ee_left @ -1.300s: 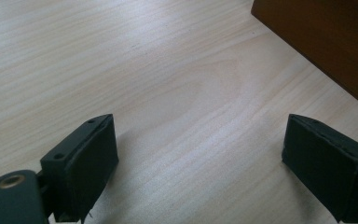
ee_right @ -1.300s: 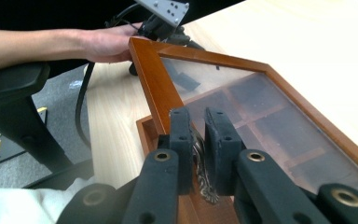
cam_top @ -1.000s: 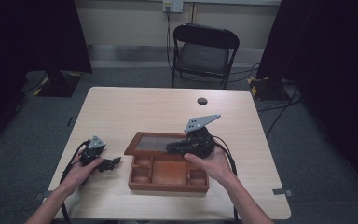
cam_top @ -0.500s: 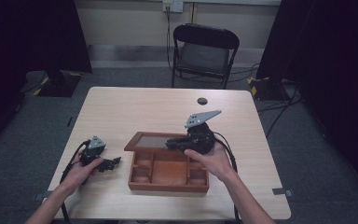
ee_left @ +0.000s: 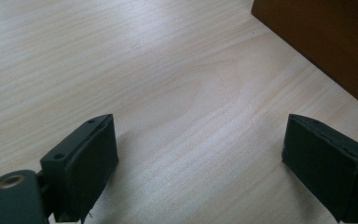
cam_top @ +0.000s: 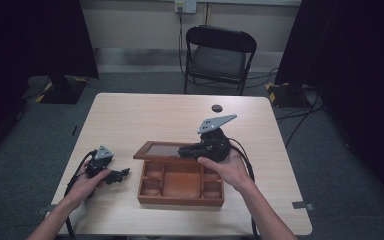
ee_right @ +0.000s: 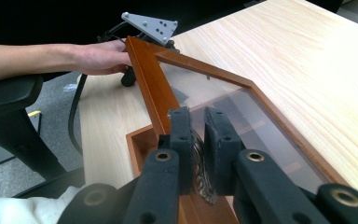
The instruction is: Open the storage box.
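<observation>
A brown wooden box [cam_top: 180, 201] with several open compartments sits on the table's near half. Its glass-paned lid [cam_top: 157, 150] is tilted up behind it. My right gripper [cam_top: 182, 151] reaches over the box from the right. In the right gripper view the right gripper [ee_right: 198, 135] is shut on a small metal clasp [ee_right: 199, 156] at the edge of the lid [ee_right: 149, 79]. My left gripper [cam_top: 125, 173] rests on the table left of the box. The left gripper [ee_left: 200, 158] stands open over bare wood, with the box wall [ee_left: 326, 42] just beyond it.
A small dark round object [cam_top: 216, 108] lies near the table's far edge. A black folding chair [cam_top: 220, 55] stands behind the table. Cables trail from both grippers toward the near edge. The person's other hand [ee_right: 98, 56] shows beyond the lid.
My right gripper has risen slightly, still shut on the lid's clasp. The left gripper has stayed where it was.
</observation>
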A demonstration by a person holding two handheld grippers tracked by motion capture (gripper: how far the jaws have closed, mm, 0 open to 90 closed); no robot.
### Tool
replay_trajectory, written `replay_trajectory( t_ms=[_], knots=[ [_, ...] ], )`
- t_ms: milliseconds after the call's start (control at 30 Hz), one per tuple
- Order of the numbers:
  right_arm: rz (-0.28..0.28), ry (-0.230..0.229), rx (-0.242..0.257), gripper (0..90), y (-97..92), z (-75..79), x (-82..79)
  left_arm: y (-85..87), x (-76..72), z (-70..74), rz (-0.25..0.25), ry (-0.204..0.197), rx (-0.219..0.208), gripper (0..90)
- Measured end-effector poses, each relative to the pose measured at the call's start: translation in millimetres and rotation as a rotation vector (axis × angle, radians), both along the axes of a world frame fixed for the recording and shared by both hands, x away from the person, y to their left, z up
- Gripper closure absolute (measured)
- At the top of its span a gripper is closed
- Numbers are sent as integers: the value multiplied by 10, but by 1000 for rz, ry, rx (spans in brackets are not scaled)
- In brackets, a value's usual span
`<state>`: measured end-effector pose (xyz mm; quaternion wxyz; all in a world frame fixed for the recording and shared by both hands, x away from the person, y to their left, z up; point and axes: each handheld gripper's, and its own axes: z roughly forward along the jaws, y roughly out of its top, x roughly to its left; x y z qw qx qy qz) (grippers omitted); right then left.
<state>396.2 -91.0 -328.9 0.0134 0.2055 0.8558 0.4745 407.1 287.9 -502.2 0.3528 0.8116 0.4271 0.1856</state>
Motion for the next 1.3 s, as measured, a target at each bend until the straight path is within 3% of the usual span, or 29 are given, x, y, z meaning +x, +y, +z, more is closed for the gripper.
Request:
replay_trajectory(
  t_ms=[1300],
  knots=[
    [-18, -7, 6, 831, 3, 103, 103, 1, 0, 1, 0, 1, 1, 96]
  ],
)
